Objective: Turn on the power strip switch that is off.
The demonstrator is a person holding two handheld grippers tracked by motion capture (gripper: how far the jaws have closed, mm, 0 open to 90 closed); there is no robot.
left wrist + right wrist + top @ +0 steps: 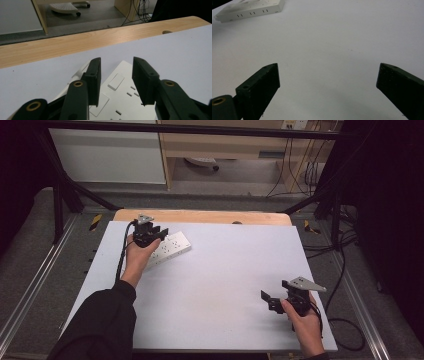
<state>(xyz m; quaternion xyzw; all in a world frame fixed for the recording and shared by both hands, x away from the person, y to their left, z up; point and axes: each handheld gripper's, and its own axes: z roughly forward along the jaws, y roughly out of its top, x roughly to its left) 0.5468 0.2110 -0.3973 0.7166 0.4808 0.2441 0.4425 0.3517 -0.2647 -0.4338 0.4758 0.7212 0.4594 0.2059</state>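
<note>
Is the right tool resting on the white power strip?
No: in the high view the right tool sits near the table's right front corner, far from the white power strip, which lies under the left tool.

A lab – black frame rig [65, 185], trailing cables [300, 165], bare worktable [215, 285].

One white power strip [169, 249] at about 10 o'clock on the bench [215, 285]. Two grippers: left gripper [159, 233] at 10 o'clock over the strip, right gripper [266, 299] at 4 o'clock. Two hands. One bench.
</note>
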